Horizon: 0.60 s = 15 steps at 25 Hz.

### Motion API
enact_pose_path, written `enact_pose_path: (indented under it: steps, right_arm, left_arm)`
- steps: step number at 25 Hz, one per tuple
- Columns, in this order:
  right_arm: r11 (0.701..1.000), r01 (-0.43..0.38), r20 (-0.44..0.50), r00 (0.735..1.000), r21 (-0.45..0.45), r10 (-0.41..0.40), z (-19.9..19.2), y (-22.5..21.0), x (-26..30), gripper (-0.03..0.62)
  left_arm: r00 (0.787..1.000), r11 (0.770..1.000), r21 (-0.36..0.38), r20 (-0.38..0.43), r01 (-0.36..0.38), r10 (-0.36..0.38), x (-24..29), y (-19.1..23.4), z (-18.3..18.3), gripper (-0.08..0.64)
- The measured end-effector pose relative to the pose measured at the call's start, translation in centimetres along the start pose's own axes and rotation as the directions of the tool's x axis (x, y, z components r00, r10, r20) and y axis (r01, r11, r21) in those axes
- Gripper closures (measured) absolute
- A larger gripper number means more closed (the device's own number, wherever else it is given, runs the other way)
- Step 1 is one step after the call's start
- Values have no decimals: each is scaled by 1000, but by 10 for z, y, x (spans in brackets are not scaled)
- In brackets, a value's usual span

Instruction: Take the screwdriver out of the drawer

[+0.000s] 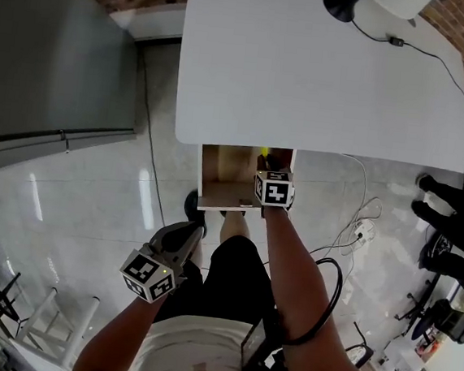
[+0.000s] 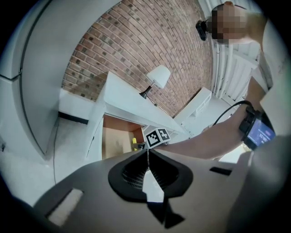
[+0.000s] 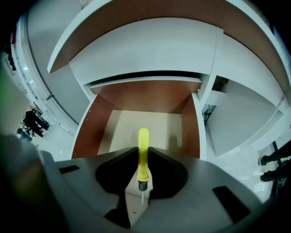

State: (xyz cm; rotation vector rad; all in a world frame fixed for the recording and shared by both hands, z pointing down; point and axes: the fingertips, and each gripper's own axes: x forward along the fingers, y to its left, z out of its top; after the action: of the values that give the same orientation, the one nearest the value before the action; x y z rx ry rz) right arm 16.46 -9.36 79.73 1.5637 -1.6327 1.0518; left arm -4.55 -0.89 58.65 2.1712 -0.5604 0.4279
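The yellow-handled screwdriver stands between the jaws of my right gripper, which is shut on it. Its handle points away into the open wooden drawer and its thin metal tip points back towards the camera. In the head view the right gripper is at the drawer's right side under the white table, with a bit of yellow screwdriver showing beyond it. My left gripper is shut on nothing and hangs low by the person's left knee, away from the drawer.
The white table carries a lamp and its cable. A grey cabinet stands at the left. A power strip with cords lies on the tiled floor at the right, near another person's legs.
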Motion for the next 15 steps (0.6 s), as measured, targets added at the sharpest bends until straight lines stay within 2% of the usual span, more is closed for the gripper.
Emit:
enact_pose_path:
  steps: [15]
  right_arm:
    - [995, -92, 68, 993, -34, 95, 17, 26, -73, 531]
  left_arm:
    - [1000, 999, 38, 7, 13, -13, -23, -16, 24, 546]
